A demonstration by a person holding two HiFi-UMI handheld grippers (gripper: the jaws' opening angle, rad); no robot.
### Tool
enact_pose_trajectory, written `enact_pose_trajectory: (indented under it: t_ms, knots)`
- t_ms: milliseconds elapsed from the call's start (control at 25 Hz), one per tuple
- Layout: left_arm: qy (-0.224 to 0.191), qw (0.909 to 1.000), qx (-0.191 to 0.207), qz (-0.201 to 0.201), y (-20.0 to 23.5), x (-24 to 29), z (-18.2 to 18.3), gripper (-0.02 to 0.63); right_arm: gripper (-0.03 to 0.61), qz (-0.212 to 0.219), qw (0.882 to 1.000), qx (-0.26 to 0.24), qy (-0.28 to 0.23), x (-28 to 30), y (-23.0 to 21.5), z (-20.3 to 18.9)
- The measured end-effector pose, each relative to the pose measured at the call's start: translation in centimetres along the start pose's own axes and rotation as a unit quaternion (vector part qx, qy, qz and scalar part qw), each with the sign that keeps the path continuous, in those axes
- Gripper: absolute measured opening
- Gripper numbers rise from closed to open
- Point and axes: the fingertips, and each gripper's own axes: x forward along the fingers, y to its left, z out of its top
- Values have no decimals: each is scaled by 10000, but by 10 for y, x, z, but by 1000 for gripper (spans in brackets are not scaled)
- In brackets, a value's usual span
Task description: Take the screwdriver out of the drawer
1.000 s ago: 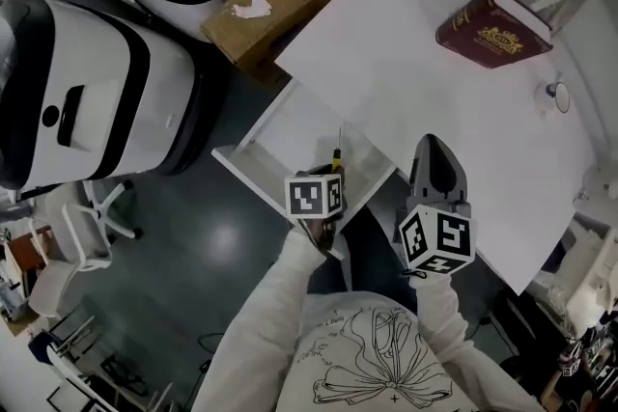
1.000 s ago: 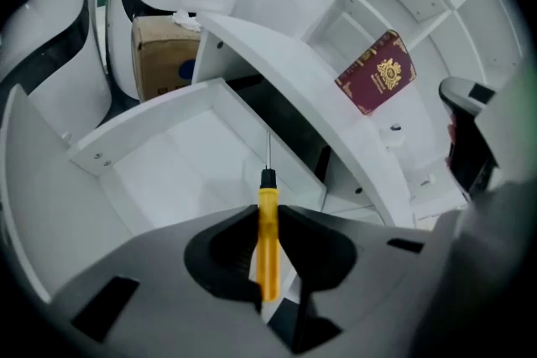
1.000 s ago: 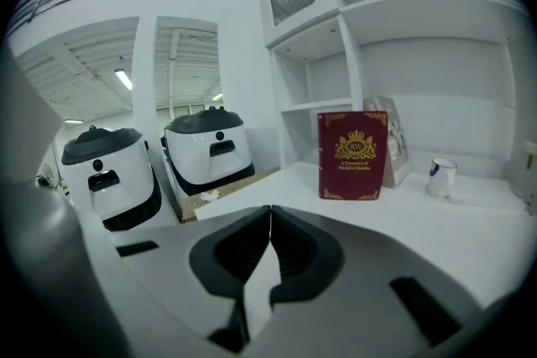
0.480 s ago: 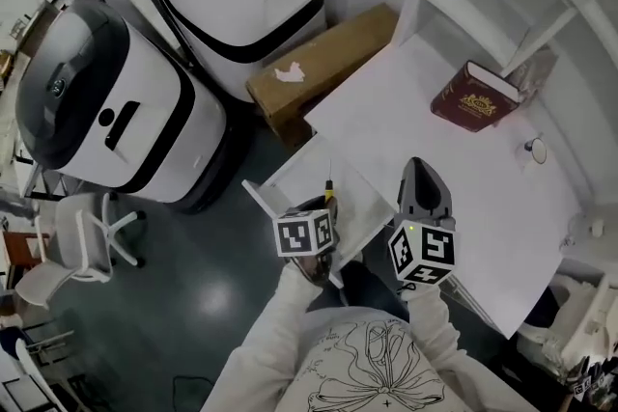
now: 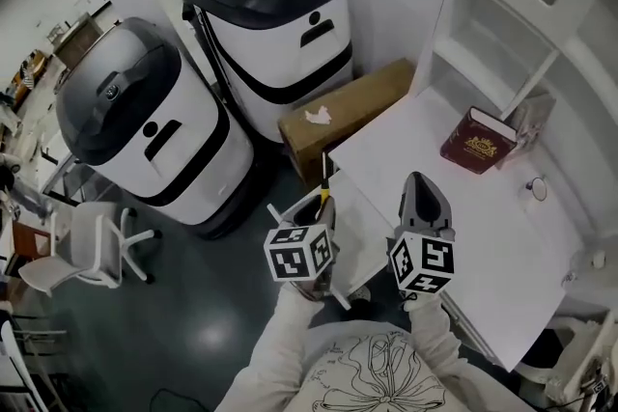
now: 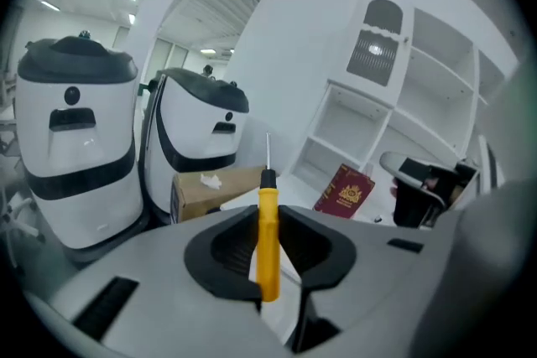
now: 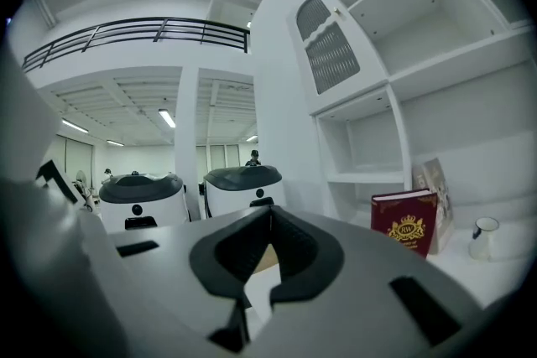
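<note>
Your left tongs [image 6: 268,218] pinch the yellow handle of the screwdriver [image 6: 268,243], held up above the open drawer [image 5: 359,225], and your right tongs [image 7: 268,214] are closed on nothing; grip firmly, swing over the desk [image 5: 463,227], and lower it flat before letting go.
</note>
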Motion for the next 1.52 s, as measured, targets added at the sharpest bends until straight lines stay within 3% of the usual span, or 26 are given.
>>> enact_pose_trajectory:
  t_ms: [280, 760, 1040, 1520]
  knots:
    - [-953, 9947, 323, 199, -8, -46, 54, 72, 3, 261, 9996, -61, -112, -5, 22, 16]
    - [-2082, 9722, 910, 559, -21, -96, 95, 72, 3, 490, 9982, -137, -318, -14, 37, 34]
    - [-2213, 9660, 1161, 671, -29, -100, 98, 72, 3, 465, 9982, -173, -345, -17, 35, 36]
    - [-2240, 9661, 1141, 597, -33, -97, 101, 72, 3, 415, 9984, -203, -317, -13, 29, 32]
